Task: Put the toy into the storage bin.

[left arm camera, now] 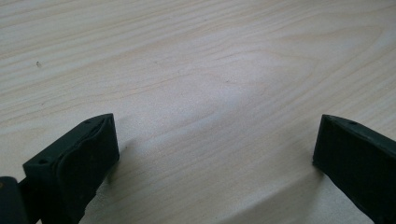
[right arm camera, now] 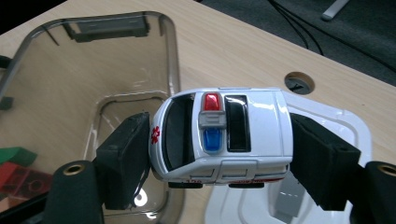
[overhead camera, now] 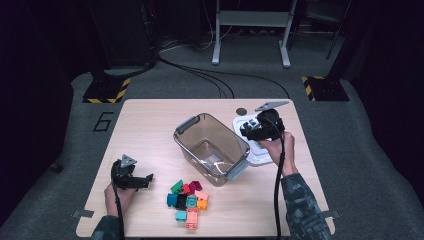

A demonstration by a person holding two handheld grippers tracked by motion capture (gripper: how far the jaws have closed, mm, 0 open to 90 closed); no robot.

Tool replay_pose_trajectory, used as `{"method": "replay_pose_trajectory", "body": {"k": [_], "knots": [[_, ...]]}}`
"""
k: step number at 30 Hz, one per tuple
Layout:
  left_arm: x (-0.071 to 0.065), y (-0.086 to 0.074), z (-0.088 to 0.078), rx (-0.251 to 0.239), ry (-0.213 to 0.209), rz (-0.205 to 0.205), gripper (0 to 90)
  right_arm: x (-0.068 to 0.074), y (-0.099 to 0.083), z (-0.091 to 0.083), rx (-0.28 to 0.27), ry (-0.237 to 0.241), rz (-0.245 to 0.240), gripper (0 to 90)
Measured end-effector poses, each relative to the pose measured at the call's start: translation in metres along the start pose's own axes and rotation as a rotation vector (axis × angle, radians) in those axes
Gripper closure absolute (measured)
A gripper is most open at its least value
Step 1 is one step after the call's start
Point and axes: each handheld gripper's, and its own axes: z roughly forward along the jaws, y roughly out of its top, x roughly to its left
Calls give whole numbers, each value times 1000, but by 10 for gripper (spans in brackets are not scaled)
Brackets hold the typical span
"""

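Down at the near edge of the table (overhead camera: 150, 112), the left gripper (overhead camera: 142, 181) sits low in the person's left hand (overhead camera: 116, 197), its jaws spread wide with nothing between them. In the left gripper view the two black pads (left arm camera: 74, 163) stand far apart over bare wood grain, close to the surface; whether the tips touch it, I cannot tell. Just to its right lies a cluster of bricks (overhead camera: 189, 200), green, red, pink, teal, orange, packed tight and near the front edge, with a strip of open wood between gripper and bricks.

Mid-table now: the clear bin (overhead camera: 212, 147), set at an angle, grey handles at two ends, no toys in it as far as the high view shows. Its near corner sits just behind the bricks.

And here is the action: the right gripper (overhead camera: 260, 127), in the right hand (overhead camera: 281, 150), is clamped on a toy ambulance (right arm camera: 222, 135). In the right gripper view both pads press the little white body at its two ends, the red and blue light bar facing the camera, wheels toward the bottom of that view. The ambulance is held over the gap between the bin's rim and a white lid (right arm camera: 327, 121) that lies flat on the table just right of the bin. The bin's long wall runs right alongside the left pad.

Beyond, a round cable hole (right arm camera: 299, 83) sits near the far edge, with open tabletop around it, and floor cables (overhead camera: 210, 75) trail off behind.
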Motion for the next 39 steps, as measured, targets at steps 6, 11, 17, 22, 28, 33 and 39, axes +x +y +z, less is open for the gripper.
{"method": "replay_pose_trajectory", "body": {"k": [6, 11, 17, 22, 28, 33, 39], "knots": [[0, 0, 0, 0, 0, 0, 0, 16, -1, 7, 8, 36, -27, 252], [0, 0, 0, -1, 0, -1, 0, 25, -6, 12, 24, 51, -37, 252], [0, 0, 0, 0, 1, -2, 0, 37, -13, 17, 52, 84, -44, 251], [0, 0, 0, 0, 0, -2, 0, 45, -20, 18, 66, 108, -49, 251], [0, 0, 0, 0, 0, 0, 0, 53, -26, 18, 91, 120, -60, 250], [0, 0, 0, 0, 0, -1, 0, 56, -28, 17, 109, 120, -72, 250], [0, 0, 0, -1, 0, -2, 0, 58, -32, 17, 131, 107, -84, 249]]}}
